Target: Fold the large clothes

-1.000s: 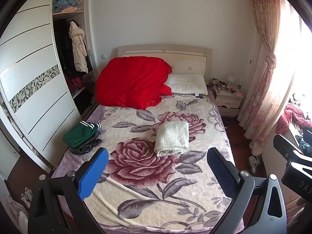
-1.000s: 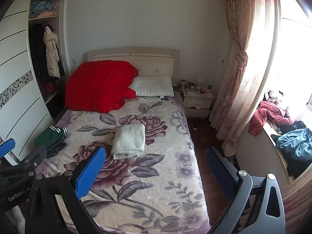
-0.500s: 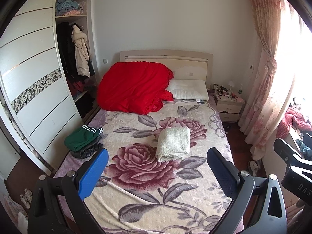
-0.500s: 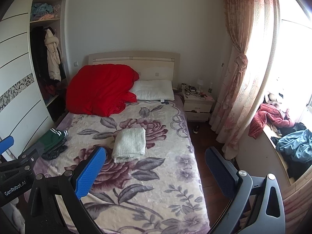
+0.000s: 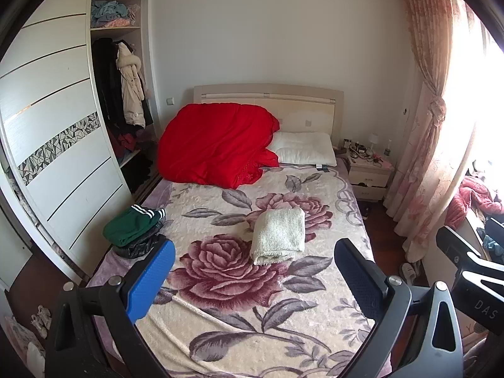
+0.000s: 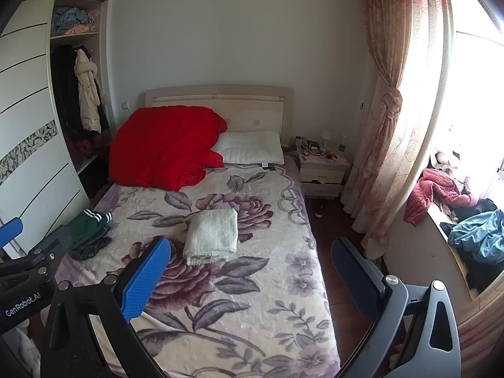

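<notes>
Cream garment (image 5: 279, 236) lies folded mid-bed (image 5: 239, 321), green one (image 5: 130, 224) folded at left edge; looks mostly done. Left gripper (image 5: 252, 278) and right gripper (image 6: 250, 275) both wide, empty, hovering near the bed's foot.

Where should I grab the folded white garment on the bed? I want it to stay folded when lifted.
Probably take the white garment at its thick rolled edge nearest the foot of the bed, coming in low from that side. The layers bunch together there, so one pinch could catch them all; the far edge lies flatter.
</notes>
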A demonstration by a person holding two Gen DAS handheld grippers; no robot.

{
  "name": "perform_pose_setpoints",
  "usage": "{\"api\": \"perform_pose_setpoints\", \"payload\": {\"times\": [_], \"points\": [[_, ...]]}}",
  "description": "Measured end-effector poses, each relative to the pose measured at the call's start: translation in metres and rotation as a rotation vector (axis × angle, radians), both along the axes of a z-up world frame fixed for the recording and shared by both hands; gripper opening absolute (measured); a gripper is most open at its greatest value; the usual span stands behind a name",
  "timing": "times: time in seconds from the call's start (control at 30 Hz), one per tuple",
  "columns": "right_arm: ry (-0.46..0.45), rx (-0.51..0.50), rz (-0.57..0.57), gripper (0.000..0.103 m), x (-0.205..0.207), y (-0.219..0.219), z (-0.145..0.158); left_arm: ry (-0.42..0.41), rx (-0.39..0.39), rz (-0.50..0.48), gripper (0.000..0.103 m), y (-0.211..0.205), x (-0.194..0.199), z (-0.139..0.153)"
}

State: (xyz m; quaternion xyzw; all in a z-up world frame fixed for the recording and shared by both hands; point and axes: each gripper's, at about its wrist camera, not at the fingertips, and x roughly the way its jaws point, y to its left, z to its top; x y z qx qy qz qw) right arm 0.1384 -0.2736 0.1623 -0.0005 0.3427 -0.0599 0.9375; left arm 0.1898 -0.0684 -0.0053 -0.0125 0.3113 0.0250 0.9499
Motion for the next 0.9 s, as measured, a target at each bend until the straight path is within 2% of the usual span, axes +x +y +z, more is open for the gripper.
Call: {"api": "perform_pose_setpoints", "payload": {"times": [0.9], "points": [[-0.004, 0.002, 0.027, 0.103, 0.0085, 0.0019, -0.0051, -0.007, 0.003, 0.009, 0.103, 0.0031, -0.0032, 0.0051]]}}
